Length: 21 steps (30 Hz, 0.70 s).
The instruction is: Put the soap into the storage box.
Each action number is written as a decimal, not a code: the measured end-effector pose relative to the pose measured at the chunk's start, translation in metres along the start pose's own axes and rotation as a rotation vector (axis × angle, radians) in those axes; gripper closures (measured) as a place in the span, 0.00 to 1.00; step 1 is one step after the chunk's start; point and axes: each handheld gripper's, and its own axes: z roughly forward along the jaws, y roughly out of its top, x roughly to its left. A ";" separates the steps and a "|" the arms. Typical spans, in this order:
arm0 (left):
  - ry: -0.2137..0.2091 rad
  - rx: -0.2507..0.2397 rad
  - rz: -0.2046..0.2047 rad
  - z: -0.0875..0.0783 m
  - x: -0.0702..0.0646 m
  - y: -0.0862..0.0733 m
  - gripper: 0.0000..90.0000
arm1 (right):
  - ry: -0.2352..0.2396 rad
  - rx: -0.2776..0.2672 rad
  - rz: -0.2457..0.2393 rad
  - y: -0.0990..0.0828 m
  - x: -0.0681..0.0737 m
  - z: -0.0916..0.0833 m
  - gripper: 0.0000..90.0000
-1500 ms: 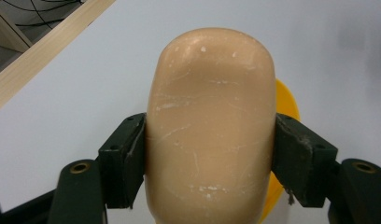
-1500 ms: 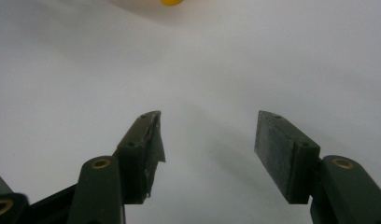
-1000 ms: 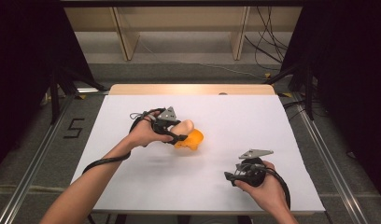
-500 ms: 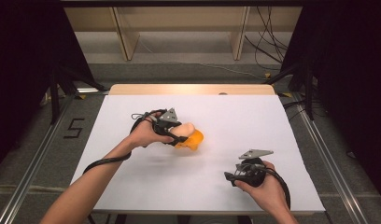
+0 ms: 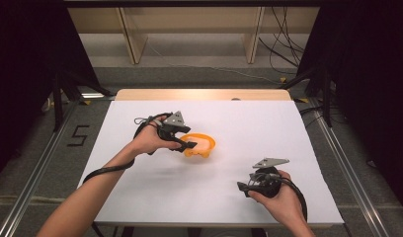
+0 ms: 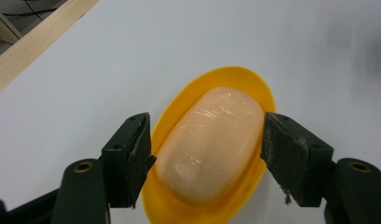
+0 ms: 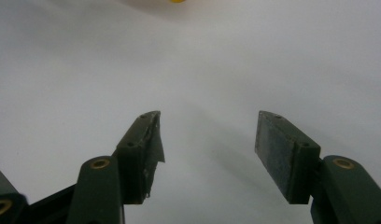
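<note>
Left gripper view: left tongs (image 6: 205, 140) clamp soap (image 6: 209, 142) in yellow dish (image 6: 254, 79).

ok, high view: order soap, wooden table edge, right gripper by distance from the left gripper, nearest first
1. soap: between the left gripper pads, in the yellow dish.
2. wooden table edge: beyond it, at the table's far side.
3. right gripper: near-right corner area, open.

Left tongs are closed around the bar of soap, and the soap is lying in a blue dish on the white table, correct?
Not quite: the dish is yellow, not blue, as the left gripper view shows. The rest holds: the left tongs have just been closing, their pads now against the sides of the soap, which lies in that dish on the white table.
</note>
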 end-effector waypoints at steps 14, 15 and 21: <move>0.083 -0.036 -0.060 -0.049 -0.014 -0.011 0.38 | -0.003 -0.005 0.007 0.000 0.001 0.000 0.46; 0.092 -0.039 -0.062 -0.052 -0.014 -0.013 0.38 | -0.011 0.016 0.002 0.001 0.000 -0.001 0.46; 0.142 -0.034 -0.116 -0.070 -0.023 -0.026 0.38 | -0.007 -0.013 -0.007 0.000 0.000 0.001 0.46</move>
